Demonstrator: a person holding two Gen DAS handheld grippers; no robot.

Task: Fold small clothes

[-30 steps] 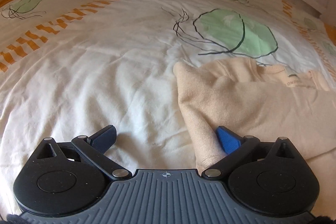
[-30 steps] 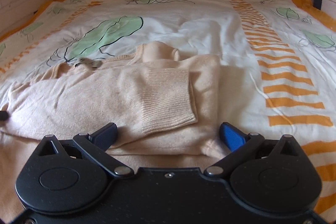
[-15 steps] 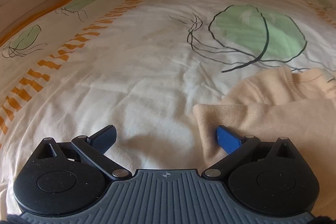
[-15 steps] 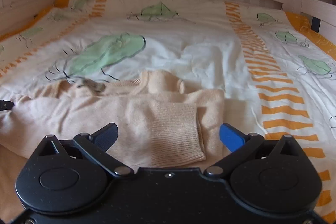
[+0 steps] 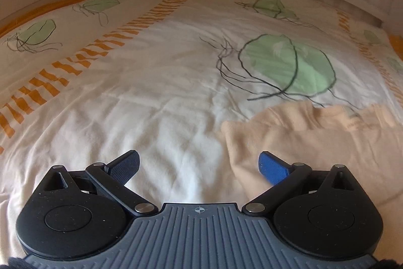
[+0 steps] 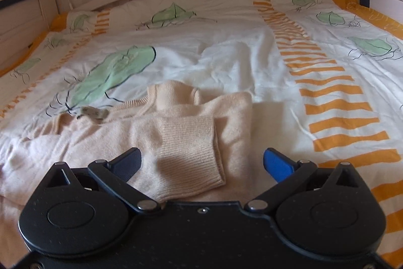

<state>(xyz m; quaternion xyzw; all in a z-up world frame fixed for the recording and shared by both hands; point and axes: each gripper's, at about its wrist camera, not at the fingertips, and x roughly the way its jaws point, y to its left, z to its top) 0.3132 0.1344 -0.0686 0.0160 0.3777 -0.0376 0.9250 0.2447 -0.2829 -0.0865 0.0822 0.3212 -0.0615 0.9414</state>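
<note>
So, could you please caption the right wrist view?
Open right gripper above a beige sweater, its ribbed cuff folded across, on a leaf-print duvet.

Beige knit sweater [image 6: 176, 132], sleeve folded across, flat on bedspread [image 6: 226, 62]

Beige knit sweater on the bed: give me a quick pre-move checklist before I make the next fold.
1. Left gripper open and empty: ok.
2. Right gripper open and empty: ok.
3. Ribbed sleeve cuff folded in over the body of the beige knit sweater: ok.
4. Sweater's left edge within the left gripper's span: ok, it lies just inside the blue finger.
5. Sweater lying flat: not ok, the collar is bunched up.
6. Bottom hem position: cannot tell, hidden under the grippers.
7. White leaf-print duvet free of other items: ok in what shows.
</note>
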